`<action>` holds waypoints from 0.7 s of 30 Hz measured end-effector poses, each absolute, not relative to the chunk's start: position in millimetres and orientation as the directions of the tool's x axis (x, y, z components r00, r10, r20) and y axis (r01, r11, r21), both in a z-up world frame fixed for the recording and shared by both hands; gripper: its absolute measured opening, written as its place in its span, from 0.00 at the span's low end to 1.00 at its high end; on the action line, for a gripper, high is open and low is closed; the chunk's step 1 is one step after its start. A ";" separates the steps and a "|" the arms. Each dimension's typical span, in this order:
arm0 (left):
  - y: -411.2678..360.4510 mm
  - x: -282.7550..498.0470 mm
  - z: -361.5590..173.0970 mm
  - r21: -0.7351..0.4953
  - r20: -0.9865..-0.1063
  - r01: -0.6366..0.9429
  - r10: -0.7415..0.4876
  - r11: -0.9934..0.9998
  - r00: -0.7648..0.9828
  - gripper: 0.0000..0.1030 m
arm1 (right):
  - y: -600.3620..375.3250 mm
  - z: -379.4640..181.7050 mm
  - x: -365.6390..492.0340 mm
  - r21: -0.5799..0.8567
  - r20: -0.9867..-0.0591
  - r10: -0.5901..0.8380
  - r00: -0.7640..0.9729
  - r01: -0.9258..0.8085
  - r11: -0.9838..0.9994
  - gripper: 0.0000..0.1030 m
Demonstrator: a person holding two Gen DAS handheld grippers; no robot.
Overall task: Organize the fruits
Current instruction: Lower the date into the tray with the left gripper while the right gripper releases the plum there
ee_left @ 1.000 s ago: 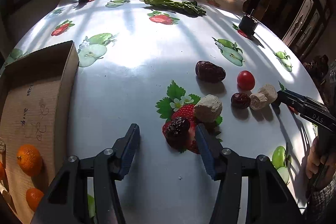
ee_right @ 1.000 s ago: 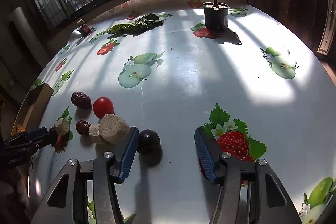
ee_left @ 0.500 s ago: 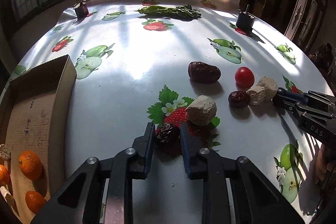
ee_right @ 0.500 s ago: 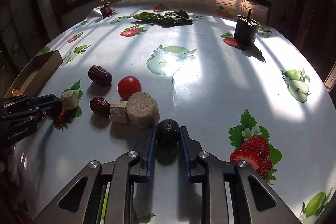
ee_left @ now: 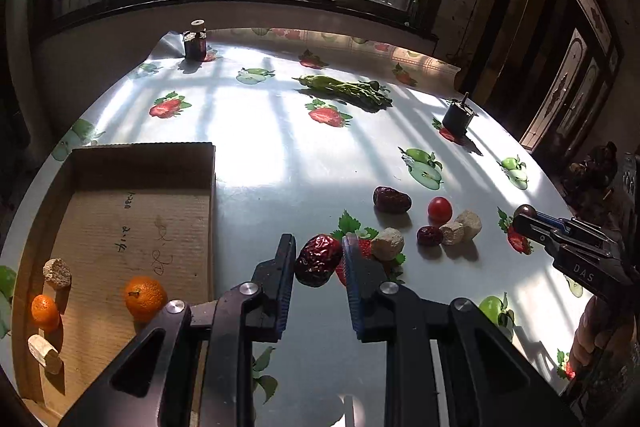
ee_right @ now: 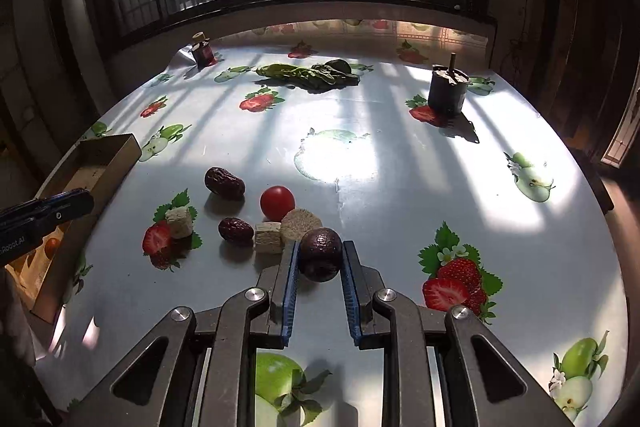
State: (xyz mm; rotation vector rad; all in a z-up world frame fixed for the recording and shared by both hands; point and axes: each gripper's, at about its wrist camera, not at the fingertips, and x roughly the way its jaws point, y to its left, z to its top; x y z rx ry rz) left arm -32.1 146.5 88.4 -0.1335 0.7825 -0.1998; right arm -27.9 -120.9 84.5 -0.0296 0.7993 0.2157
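My left gripper (ee_left: pixel 319 251) is shut on a wrinkled red date (ee_left: pixel 317 259) and holds it above the table beside the cardboard box (ee_left: pixel 132 163). The box holds oranges (ee_left: pixel 145 297) and beige chunks (ee_left: pixel 57 271). My right gripper (ee_right: pixel 319 254) is shut on a dark round fruit (ee_right: pixel 320 254), lifted off the table; it also shows at the right of the left wrist view (ee_left: pixel 525 211). On the table lie a large date (ee_right: pixel 224 182), a small date (ee_right: pixel 235 229), a cherry tomato (ee_right: pixel 277 202) and beige chunks (ee_right: pixel 298 223).
The round table has a fruit-print cloth (ee_right: pixel 400 163). A bunch of green leaves (ee_right: pixel 312 71), a small jar (ee_right: pixel 202 51) and a dark cup (ee_right: pixel 447 89) stand at the back. A beige chunk (ee_left: pixel 387 243) lies right of my left gripper.
Both grippers closed on their fruits and lifted them. The left one has swung toward the box with the date; the right one has risen with the dark fruit.
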 end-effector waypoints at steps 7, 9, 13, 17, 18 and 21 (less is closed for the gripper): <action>242.7 -22.7 94.1 -0.140 -0.719 -0.006 -0.097 0.990 0.688 0.22 | -20.2 118.0 -29.2 0.076 -0.702 0.325 0.634 -0.387 0.919 0.22; 270.4 -14.2 90.4 -0.122 -0.736 -0.054 -0.054 0.991 0.675 0.22 | 16.9 115.9 -24.3 0.106 -0.709 0.382 0.593 -0.445 0.889 0.22; 316.5 2.2 74.0 -0.141 -0.776 -0.141 -0.021 0.980 0.630 0.22 | 91.3 100.4 -8.3 0.130 -0.734 0.446 0.513 -0.538 0.833 0.22; 339.2 12.6 57.3 -0.140 -0.806 -0.187 -0.002 0.972 0.592 0.22 | 148.6 78.5 13.3 0.163 -0.770 0.471 0.431 -0.581 0.798 0.22; 342.2 14.5 53.4 -0.142 -0.814 -0.194 -0.003 0.971 0.581 0.22 | 159.0 73.5 17.7 0.162 -0.777 0.470 0.420 -0.588 0.793 0.22; 346.5 20.4 42.7 -0.148 -0.835 -0.208 -0.009 0.967 0.550 0.23 | 182.7 62.0 31.1 0.145 -0.795 0.452 0.406 -0.596 0.790 0.22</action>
